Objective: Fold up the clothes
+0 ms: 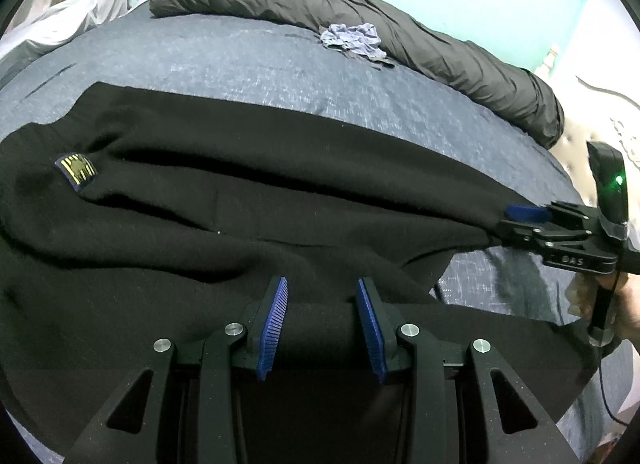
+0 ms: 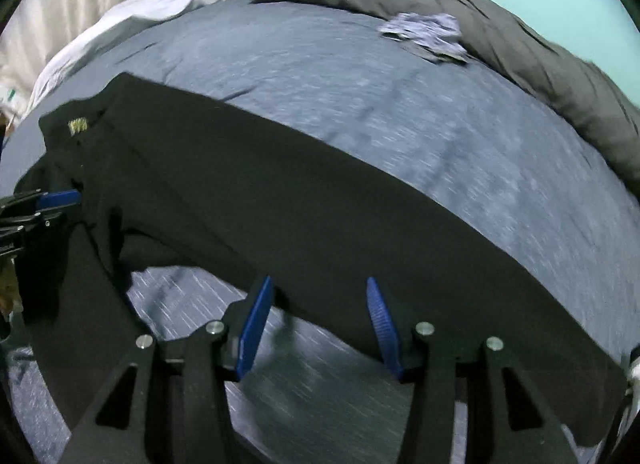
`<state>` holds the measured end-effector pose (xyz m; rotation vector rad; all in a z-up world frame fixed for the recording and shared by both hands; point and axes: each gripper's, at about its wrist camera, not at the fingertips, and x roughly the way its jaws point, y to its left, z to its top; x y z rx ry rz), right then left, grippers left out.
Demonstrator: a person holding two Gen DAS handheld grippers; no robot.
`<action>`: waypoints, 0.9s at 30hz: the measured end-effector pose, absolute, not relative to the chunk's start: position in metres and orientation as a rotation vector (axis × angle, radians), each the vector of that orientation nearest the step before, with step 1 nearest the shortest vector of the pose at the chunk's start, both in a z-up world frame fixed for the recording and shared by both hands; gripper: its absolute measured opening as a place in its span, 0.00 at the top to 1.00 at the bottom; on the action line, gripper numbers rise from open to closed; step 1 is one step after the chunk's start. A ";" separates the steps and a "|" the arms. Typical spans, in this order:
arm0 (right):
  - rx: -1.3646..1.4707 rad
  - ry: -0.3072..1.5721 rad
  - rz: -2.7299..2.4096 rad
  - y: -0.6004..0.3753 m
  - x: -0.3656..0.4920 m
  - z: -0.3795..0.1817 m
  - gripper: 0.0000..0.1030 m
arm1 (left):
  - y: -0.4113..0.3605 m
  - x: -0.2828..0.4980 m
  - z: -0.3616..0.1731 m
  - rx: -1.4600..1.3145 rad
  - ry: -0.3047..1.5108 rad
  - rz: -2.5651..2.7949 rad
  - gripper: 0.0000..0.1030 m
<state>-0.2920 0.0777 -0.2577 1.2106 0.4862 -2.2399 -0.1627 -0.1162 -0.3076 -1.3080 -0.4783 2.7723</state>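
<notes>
Two grippers at work: left gripper (image 1: 322, 322) spread apart around a fold of black garment (image 1: 240, 200); right gripper (image 2: 320, 322) likewise apart, straddling its edge. Garment draped across blue bed (image 1: 280, 76), yellow label (image 1: 76, 169) leftward. Beyond, crumpled blue cloth (image 1: 354, 41) against grey duvet (image 1: 320, 8).

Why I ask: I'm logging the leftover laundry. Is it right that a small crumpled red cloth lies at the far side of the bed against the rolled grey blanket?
Only the colour is wrong. The small crumpled cloth is pale blue, not red. It lies against the rolled grey blanket on the bed; the left wrist view shows this clearly.
</notes>
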 end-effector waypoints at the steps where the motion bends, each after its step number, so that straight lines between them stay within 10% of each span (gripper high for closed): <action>1: 1.211 0.498 -2.230 0.069 -0.292 -0.260 0.51 | -0.117 -0.163 -0.308 -1.310 -0.485 2.768 0.62; 8: 1.240 0.637 -2.217 0.041 -0.302 -0.274 0.53 | -0.124 -0.160 -0.310 -1.306 -0.518 2.755 0.62; 13: 1.199 0.585 -2.238 0.044 -0.309 -0.262 0.93 | -0.132 -0.158 -0.310 -1.297 -0.556 2.753 0.62; 27: 1.215 0.574 -2.432 0.030 -0.384 -0.245 0.95 | -0.140 -0.156 -0.312 -1.298 -0.583 2.742 0.62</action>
